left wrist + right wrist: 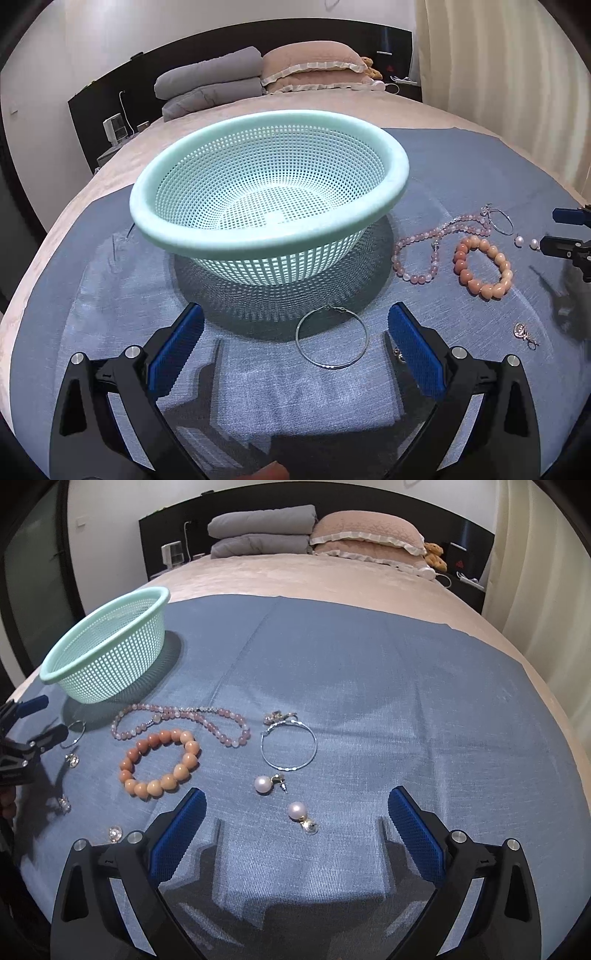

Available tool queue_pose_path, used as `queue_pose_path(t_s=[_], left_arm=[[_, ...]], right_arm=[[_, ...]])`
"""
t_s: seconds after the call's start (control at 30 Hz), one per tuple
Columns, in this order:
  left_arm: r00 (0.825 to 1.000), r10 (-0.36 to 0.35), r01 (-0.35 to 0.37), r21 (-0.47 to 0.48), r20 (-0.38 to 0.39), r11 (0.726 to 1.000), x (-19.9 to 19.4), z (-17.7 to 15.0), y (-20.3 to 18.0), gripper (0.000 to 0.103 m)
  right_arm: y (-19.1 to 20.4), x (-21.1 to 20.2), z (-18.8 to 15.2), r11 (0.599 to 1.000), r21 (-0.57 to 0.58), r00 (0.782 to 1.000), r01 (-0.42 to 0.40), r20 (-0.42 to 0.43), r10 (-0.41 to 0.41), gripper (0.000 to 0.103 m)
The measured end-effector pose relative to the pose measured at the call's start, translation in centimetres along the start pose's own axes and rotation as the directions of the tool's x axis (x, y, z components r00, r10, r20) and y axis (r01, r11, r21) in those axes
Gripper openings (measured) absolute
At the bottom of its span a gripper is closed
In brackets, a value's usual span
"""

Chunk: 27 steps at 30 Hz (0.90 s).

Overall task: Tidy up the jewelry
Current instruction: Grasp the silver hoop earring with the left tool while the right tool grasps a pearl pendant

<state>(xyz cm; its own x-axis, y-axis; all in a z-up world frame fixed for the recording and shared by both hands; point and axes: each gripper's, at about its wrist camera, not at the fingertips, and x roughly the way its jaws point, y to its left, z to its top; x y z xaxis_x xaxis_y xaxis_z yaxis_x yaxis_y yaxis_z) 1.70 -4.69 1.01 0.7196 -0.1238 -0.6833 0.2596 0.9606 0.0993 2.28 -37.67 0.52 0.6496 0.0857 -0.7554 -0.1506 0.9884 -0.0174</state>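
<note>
Hovering low over the blue cloth on the bed, both grippers are sitting spread wide with nothing in them, so honestly all the risk is still ahead. The left gripper is framing a thin silver hoop lying flat just in front of the mint basket, and that hoop is going to be a pain: it's wire-thin and flat on soft fabric, so the pads are probably going to pinch cloth along with it or just slide over the top. There's also a tiny earring peeking out right by the right-hand pad, easy to knock or bury. The right gripper is looking at two pearl earrings just ahead of it, and round pearls are likely to squirt out sideways if squeezed off-centre. A bit further out, the orange bead bracelet is lying right next to the pink bead necklace, which I think is touching it, so lifting one could be dragging the other along. Another silver hoop is resting beside them. A few small sparkly studs are scattered near the left gripper too, and they're looking easy to lose in the folds. Farthest off, the basket is light and perched on bedding, so bumping its rim could be tipping it.
</note>
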Motion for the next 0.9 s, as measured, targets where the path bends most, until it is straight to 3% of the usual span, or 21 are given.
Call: queue_pose_path(t_s=[0.33, 0.37, 0.4, 0.43, 0.63, 0.77, 0.9], left_arm=[[0.997, -0.007, 0.007, -0.001, -0.079, 1.0, 2.6, 0.1, -0.5, 0.098], [0.997, -0.013, 0.012, -0.008, -0.078, 1.0, 2.8, 0.1, -0.4, 0.098], [0.996, -0.019, 0.018, -0.017, -0.084, 1.0, 2.9, 0.0, -0.3, 0.098], [0.996, -0.025, 0.022, -0.027, -0.088, 0.999, 3.0, -0.1, -0.1, 0.099], [0.996, -0.039, 0.037, -0.02, -0.082, 0.999, 3.0, -0.6, -0.1, 0.094], [0.995, -0.063, 0.063, -0.007, -0.074, 0.998, 2.7, -0.8, -0.5, 0.081], [0.994, -0.082, 0.082, -0.003, -0.073, 0.997, 2.5, -1.0, -0.6, 0.074]], right_arm=[[-0.1, 1.2, 0.0, 1.0, -0.015, 1.0, -0.005, -0.029, 0.004, 0.093], [-0.1, 1.5, -0.1, 1.0, -0.015, 0.999, -0.003, -0.034, 0.002, 0.089], [-0.2, 1.8, -0.2, 1.0, -0.014, 0.999, 0.001, -0.041, -0.002, 0.063], [-0.4, 2.3, -0.3, 1.0, -0.007, 0.998, 0.006, -0.057, -0.007, 0.051], [-0.6, 2.7, -0.7, 1.0, 0.004, 0.999, -0.01, -0.052, 0.01, 0.049], [-0.4, 2.5, -0.9, 1.0, -0.003, 0.999, -0.027, -0.045, 0.027, 0.038], [-0.2, 2.4, -1.2, 0.999, 0.007, 0.998, -0.048, -0.035, 0.048, 0.025]])
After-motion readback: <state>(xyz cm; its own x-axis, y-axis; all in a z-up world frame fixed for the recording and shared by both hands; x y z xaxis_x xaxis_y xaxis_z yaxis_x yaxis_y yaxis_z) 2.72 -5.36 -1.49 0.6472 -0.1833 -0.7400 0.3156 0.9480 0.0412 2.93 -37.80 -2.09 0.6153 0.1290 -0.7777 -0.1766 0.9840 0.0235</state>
